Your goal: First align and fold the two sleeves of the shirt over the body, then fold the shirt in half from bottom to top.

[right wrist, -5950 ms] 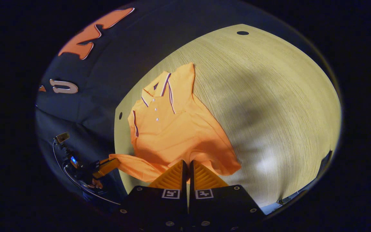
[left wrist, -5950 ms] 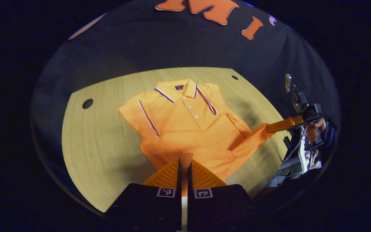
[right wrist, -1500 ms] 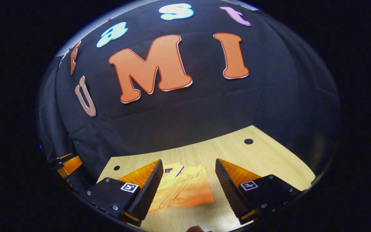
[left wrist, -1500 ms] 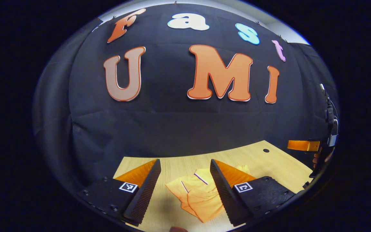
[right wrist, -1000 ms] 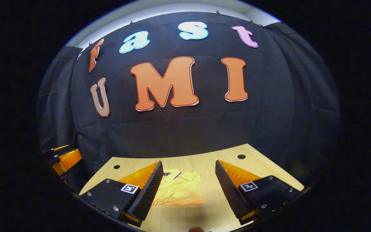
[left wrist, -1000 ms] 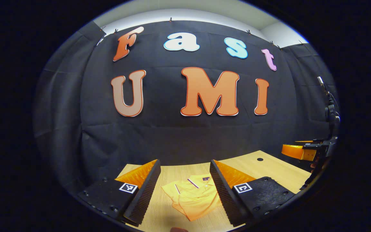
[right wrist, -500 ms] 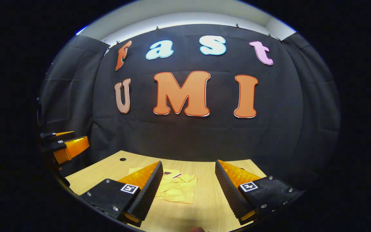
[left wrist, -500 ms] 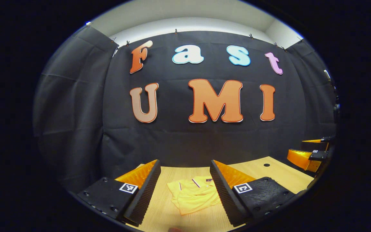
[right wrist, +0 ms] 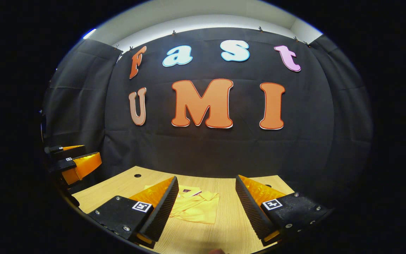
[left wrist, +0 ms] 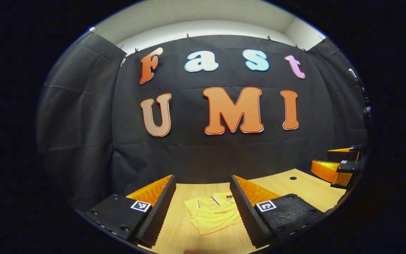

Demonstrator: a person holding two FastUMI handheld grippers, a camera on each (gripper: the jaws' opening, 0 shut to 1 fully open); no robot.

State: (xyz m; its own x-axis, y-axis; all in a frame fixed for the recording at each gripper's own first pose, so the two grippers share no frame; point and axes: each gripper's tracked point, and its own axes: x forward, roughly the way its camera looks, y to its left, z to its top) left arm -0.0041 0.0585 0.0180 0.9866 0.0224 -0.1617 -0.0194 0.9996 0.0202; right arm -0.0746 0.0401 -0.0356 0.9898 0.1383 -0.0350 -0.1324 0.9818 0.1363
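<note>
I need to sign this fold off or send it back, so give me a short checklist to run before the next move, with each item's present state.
1. Left gripper open, holding nothing: ok.
2. Right gripper open, holding nothing: ok.
3. Shirt lies folded into a compact bundle on the table, clear of both grippers: ok.
4. Collar at the far end of the bundle: ok.
5. Sleeves tucked evenly inside: cannot tell.
6. Bottom hem meets the shoulders squarely: cannot tell; the near edge looks slightly skewed in the left gripper view.
</note>
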